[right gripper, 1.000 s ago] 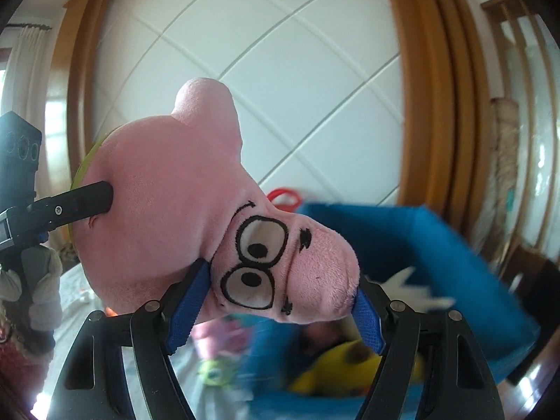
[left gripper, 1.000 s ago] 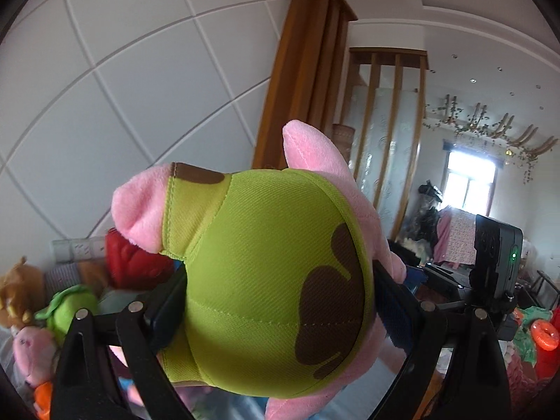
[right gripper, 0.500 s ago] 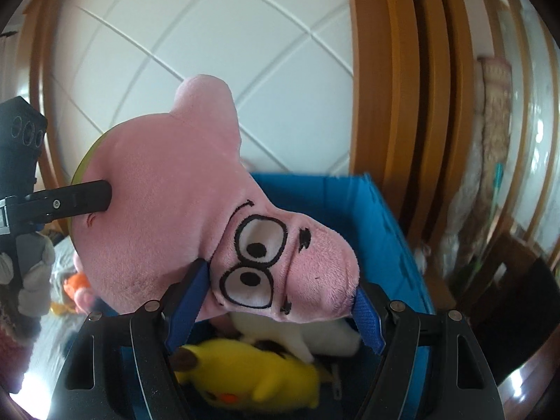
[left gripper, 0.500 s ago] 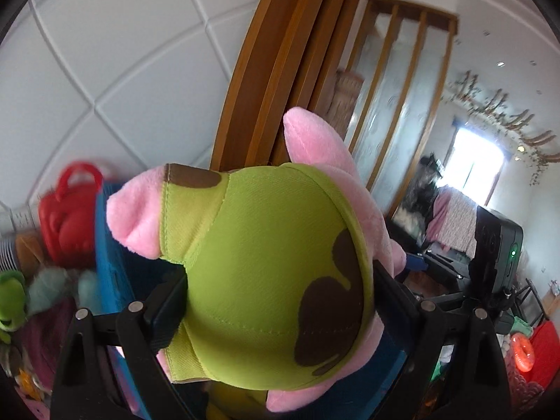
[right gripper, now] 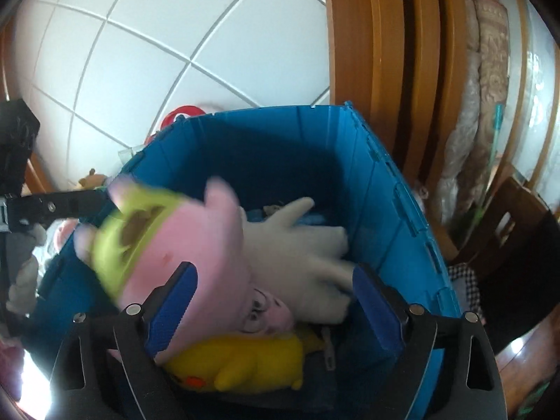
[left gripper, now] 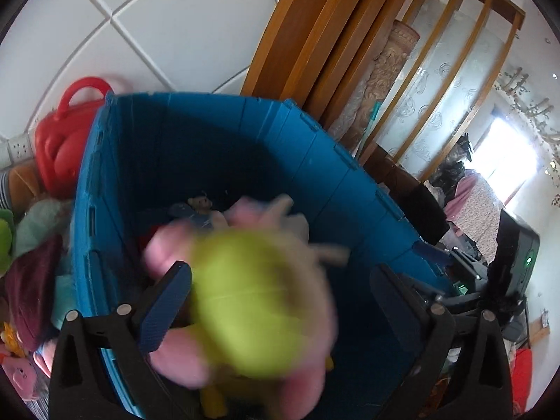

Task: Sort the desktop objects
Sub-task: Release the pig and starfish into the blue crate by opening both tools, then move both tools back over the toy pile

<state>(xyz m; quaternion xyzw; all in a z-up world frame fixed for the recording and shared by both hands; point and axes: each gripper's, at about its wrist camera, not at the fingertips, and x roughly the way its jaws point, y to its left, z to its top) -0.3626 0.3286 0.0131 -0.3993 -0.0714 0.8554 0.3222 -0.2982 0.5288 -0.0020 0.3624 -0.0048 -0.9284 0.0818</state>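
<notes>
The pink plush with green shorts (left gripper: 252,301) is blurred in motion inside the blue bin (left gripper: 315,161), free of both grippers. In the right wrist view the plush (right gripper: 182,245) lies over a white plush (right gripper: 301,245) and a yellow plush (right gripper: 241,360) in the bin (right gripper: 381,189). My left gripper (left gripper: 280,301) is open above the bin, its pads apart on either side of the plush. My right gripper (right gripper: 276,301) is open above the bin too. The left gripper's finger shows in the right wrist view (right gripper: 59,206).
A red plastic case (left gripper: 66,136) stands behind the bin's left side. Several plush toys (left gripper: 28,259) lie to the bin's left. Wooden frames (right gripper: 388,63) and rolled rugs (right gripper: 486,91) stand to the right. A dark chair (right gripper: 507,231) is near the bin's right wall.
Both grippers have opened and let go of the pink plush, which has dropped into the blue bin. Both views have tilted down toward the bin.
</notes>
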